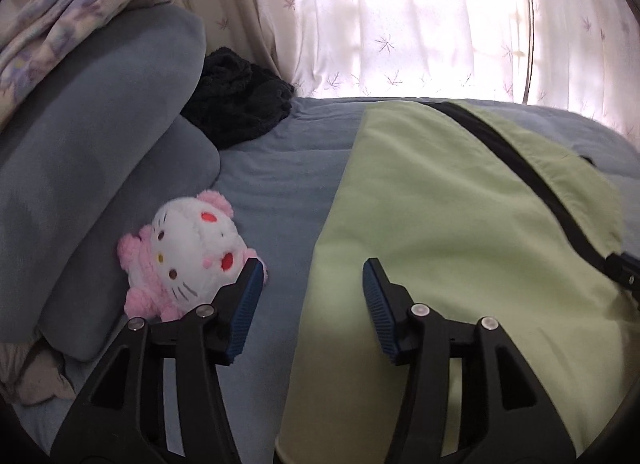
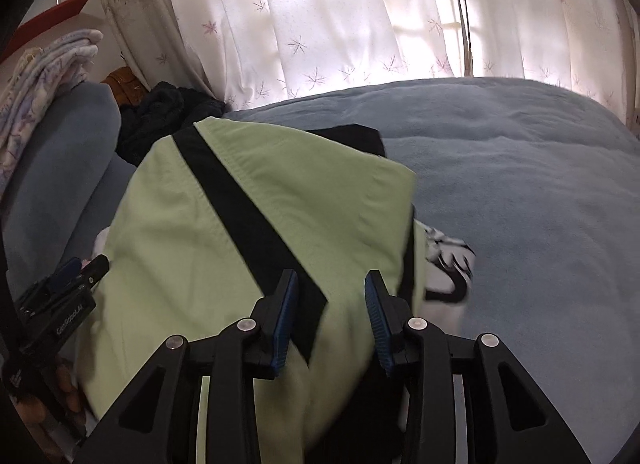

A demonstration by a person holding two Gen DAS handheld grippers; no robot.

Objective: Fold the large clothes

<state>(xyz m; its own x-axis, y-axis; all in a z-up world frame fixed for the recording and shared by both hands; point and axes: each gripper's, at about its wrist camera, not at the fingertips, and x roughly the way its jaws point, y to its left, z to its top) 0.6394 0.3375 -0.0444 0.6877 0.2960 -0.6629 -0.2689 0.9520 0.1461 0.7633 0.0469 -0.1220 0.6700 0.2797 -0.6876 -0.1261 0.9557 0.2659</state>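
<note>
A light green garment with a black stripe lies folded on the blue bed. It also shows in the right wrist view, with its stripe running diagonally and a black and white printed part sticking out at its right edge. My left gripper is open and empty, over the garment's left edge. My right gripper is open and empty, just above the garment's near right part. The left gripper also shows in the right wrist view at the garment's left side.
A pink and white plush toy lies left of the garment against blue pillows. A dark bundle of cloth sits at the bed's far side. A folded floral blanket tops the pillows. White curtains hang behind.
</note>
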